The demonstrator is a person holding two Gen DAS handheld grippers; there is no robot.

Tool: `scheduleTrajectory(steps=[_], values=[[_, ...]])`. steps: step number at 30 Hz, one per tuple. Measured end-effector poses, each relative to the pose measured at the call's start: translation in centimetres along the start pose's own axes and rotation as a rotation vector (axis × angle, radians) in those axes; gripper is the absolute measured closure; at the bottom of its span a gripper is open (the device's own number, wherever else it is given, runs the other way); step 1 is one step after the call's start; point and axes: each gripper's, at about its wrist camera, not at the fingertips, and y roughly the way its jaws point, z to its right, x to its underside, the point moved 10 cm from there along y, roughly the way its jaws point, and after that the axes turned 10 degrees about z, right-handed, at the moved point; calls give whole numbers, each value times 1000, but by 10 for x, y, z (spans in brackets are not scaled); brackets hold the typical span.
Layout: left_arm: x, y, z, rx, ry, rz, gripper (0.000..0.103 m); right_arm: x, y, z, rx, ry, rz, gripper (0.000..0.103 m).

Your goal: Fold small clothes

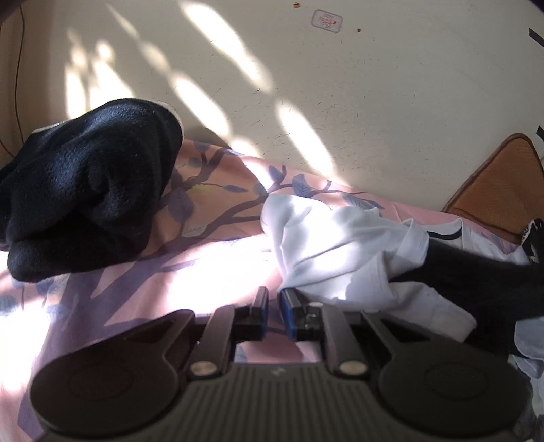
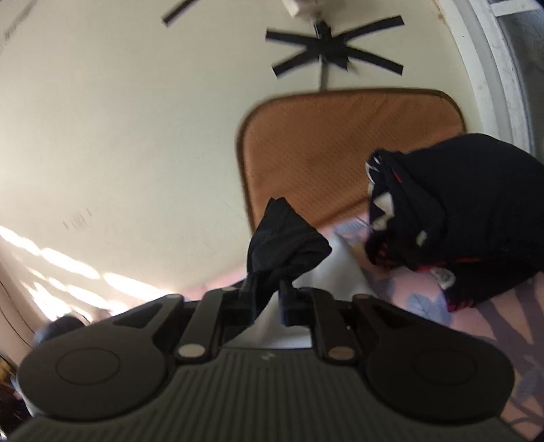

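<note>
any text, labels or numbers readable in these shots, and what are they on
No text can be read in either view.
Sticker on the wall: pink printed marks, too small and blurred to read.
Left gripper and right gripper: a small pale mark on each body, not legible.

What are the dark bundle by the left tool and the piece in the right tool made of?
Dark navy bundle: looks like fleece, matte and fuzzy with soft, thick folds. Thin black piece pinched in the right tool: seems a light knit or mesh, faint dotted texture, limp drape; blur leaves it uncertain.
</note>
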Motion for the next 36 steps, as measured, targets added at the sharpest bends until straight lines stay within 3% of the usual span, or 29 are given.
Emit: scheduleTrajectory(steps=[2, 7, 11, 16, 21, 23, 26, 27, 28, 36], values=[[-1, 0, -1, 17, -1, -2, 91, 18, -1, 11, 66, -102, -47, 68], [-4, -6, 1, 32, -6, 12, 89, -5, -31, 30, 148, -56, 100, 60], [-19, -25, 12, 72, 3, 96, 86, -21, -27, 4, 95, -133, 153, 60], [-27, -42, 38, 174, 42, 177, 60, -1, -3, -25, 2, -178, 73, 59], [-5, -27, 56, 217, 100, 96, 58, 53, 31, -10, 46, -125, -131, 49], [4, -15, 54, 216, 88, 39, 58, 50, 26, -14, 40, -132, -108, 33], [10, -5, 44, 194, 56, -8, 52, 55, 26, -18, 50, -174, -111, 32], [11, -3, 41, 177, 49, -16, 42, 56, 26, -20, 52, -185, -111, 32], [12, -1, 38, 171, 41, -26, 40, 56, 25, -20, 51, -189, -108, 32], [10, -3, 36, 186, 23, -27, 36, 52, 22, -17, 48, -175, -66, 32]])
